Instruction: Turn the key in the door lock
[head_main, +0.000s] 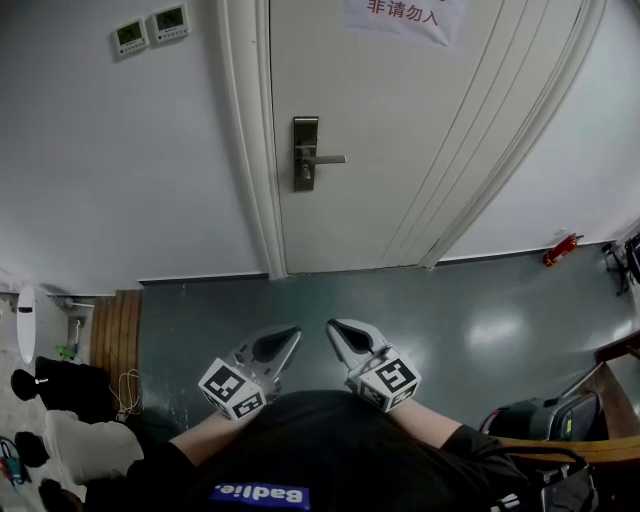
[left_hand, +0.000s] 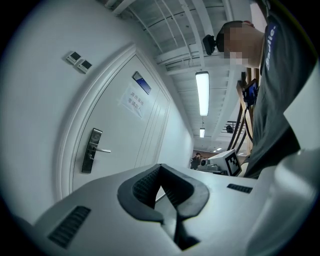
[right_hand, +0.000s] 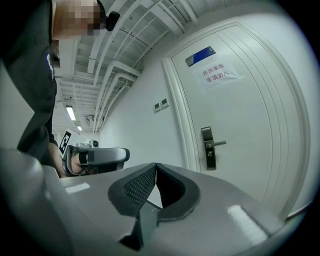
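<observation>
**Mia:** Where are the tongs?

**Tom:** Close to the person's body. The left tongs (head_main: 293, 333) are pinched together with nothing in them. The right tongs (head_main: 333, 326) are the same, pinched together and holding nothing.

**Mia:** And the lock?

**Tom:** Past the grey floor (head_main: 330, 290) is the white door (head_main: 420, 130). The lock (head_main: 305, 153) is on it, well apart from the tongs. Its handle (head_main: 327, 159) sticks out sideways.

**Mia:** Is a key in it?

**Tom:** I can't tell. It is too small to see from here.

**Mia:** What could go wrong?

**Tom:** I think the tongs must open first. If they go in pinched, they only bump the key. They may also knock the handle, as it is right by the lock. And a crooked pinch may slip, so the key won't turn.
</observation>
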